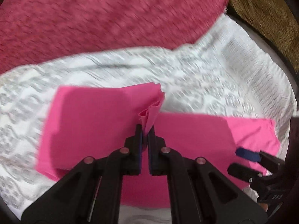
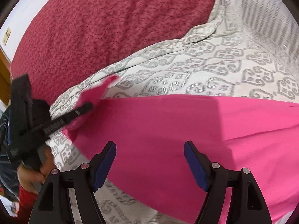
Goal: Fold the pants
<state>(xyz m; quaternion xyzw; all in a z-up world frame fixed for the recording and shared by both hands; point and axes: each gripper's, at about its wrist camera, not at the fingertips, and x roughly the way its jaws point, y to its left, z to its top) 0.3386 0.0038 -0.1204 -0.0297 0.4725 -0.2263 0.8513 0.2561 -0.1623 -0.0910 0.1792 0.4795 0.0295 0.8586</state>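
Note:
Bright pink pants (image 1: 89,123) lie on a white-and-grey patterned bedsheet (image 1: 205,85). My left gripper (image 1: 145,128) is shut on a bunched edge of the pants and holds it lifted off the sheet. The left gripper also shows at the left of the right wrist view (image 2: 87,106), with pink cloth in it. My right gripper (image 2: 149,147) is open and empty, just above the flat pink pants (image 2: 186,130). It also shows at the right edge of the left wrist view (image 1: 248,155), over the pants' right part.
A dark red textured blanket (image 2: 102,28) covers the far part of the bed. The patterned sheet (image 2: 224,61) spreads to the right. A brown patterned surface (image 1: 265,9) lies beyond the bed's corner. A white wall with a socket (image 2: 7,35) is at far left.

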